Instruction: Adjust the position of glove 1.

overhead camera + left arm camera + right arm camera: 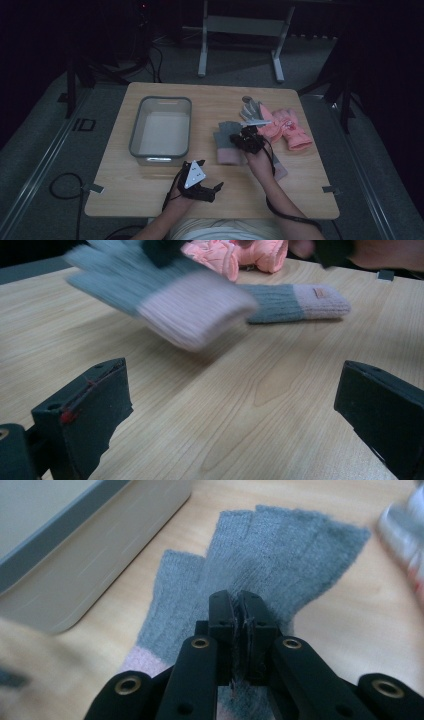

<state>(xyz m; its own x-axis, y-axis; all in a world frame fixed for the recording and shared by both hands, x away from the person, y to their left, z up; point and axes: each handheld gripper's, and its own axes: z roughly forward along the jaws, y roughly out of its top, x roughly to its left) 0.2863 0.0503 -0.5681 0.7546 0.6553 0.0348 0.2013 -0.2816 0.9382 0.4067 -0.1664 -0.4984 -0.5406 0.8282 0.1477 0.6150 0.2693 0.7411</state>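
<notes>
Grey glove [280, 560] with a pink cuff is pinched in the right gripper [239, 611], jaws clamped on its knit, above the desk [150, 185] beside the bin [161, 129]. Carry it level over the rim before releasing. Left gripper [202, 175] waits, jaws apart.

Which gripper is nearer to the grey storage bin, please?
Left. The left gripper rests just below the bin's near corner; the right gripper, clamped on the grey glove, sits farther off to its right.
</notes>
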